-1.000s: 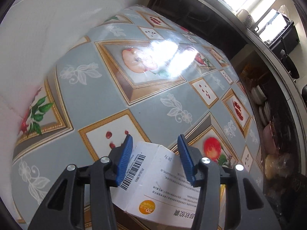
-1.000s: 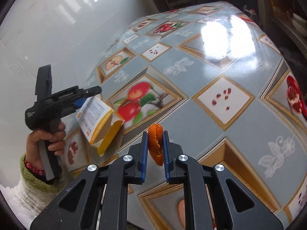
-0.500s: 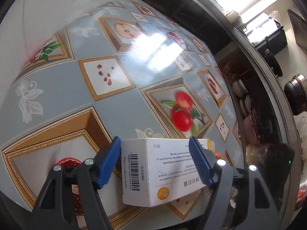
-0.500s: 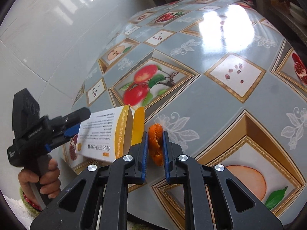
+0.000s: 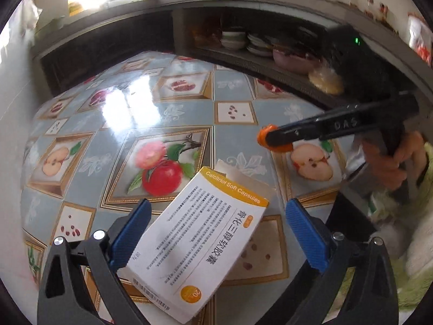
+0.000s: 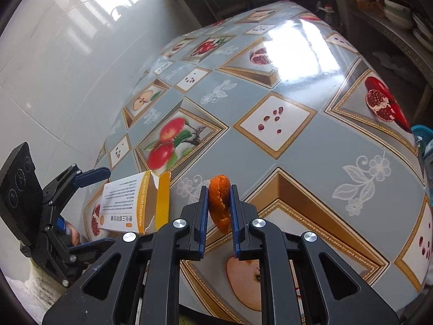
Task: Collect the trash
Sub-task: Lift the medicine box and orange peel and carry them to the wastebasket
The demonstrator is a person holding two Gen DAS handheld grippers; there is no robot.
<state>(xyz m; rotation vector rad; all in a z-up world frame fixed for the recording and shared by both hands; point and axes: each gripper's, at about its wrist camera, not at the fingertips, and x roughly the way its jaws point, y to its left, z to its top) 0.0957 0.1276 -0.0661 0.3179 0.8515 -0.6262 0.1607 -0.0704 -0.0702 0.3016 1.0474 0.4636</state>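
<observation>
The tabletop (image 6: 311,162), covered in a glossy blue-grey fruit-print cloth, fills both views. Behind it runs a dark shelf (image 5: 243,54) stacked with bowls and plates.

The left claw (image 5: 216,233) is opening, its blue pads spread wide. The white and yellow box (image 5: 200,243) sits tilted between them, touching neither pad that I can make out; its end flap is open. In the right wrist view the box (image 6: 127,205) hangs at the tabletop's near-left edge, between the left claw's (image 6: 92,208) fingers.

The right claw (image 6: 219,216) is clenched on an orange peel (image 6: 219,203), held above the tabletop just right of the box. From the left view the peel (image 5: 268,138) shows at the right claw's (image 5: 273,139) tip, with a hand (image 5: 389,159) on the handle.
</observation>
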